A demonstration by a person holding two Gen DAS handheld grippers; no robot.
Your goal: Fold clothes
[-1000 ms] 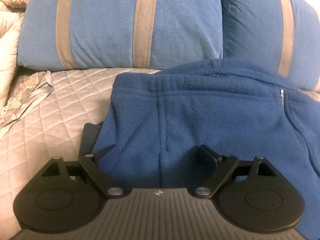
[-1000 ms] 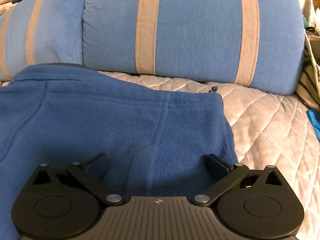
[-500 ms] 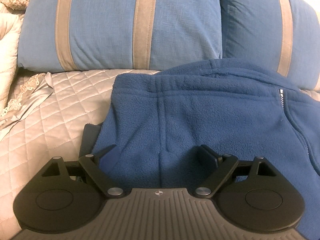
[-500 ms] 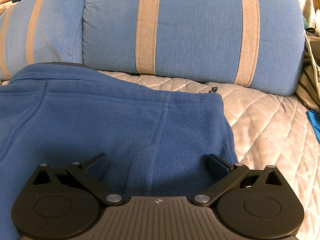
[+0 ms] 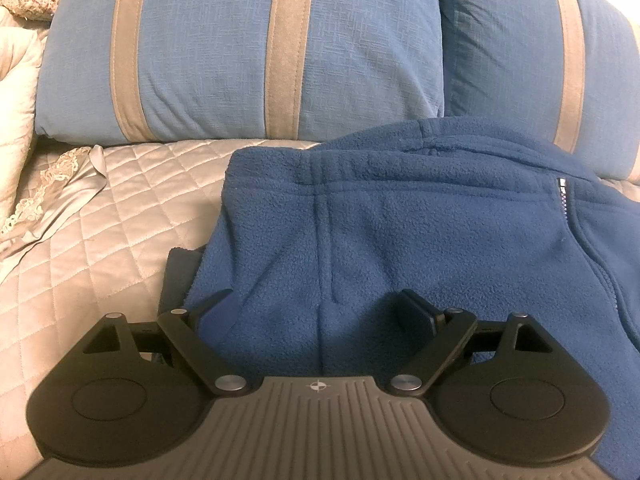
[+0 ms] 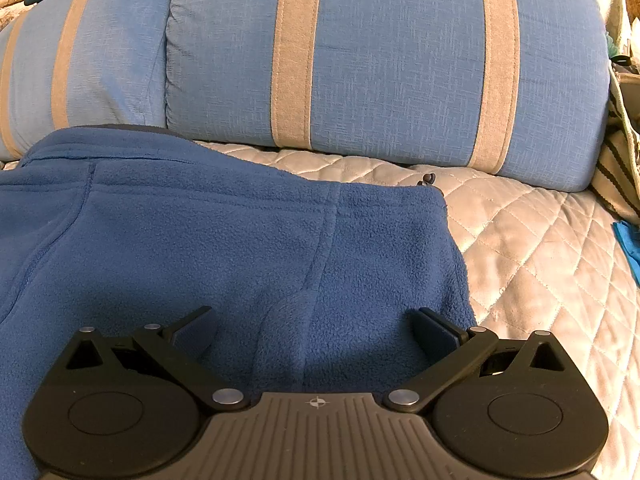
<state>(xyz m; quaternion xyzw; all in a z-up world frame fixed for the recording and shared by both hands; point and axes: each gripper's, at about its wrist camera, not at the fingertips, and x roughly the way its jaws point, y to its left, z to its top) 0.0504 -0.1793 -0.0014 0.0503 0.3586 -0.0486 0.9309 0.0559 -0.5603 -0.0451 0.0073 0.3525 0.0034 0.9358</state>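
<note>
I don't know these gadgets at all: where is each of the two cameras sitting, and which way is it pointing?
Left wrist view: rides on the left gripper, looking forward along its spread fingers over the blue fleece jacket to the striped pillows; only the gripper shows.
Right wrist view: rides on the right gripper, facing likewise over the jacket's other end; the quilted bedspread lies right.
Shared: the same jacket, pillows and bedspread.

Fleece (image 5: 420,240) on quilt (image 5: 120,208); pillows (image 5: 240,52) behind
</note>
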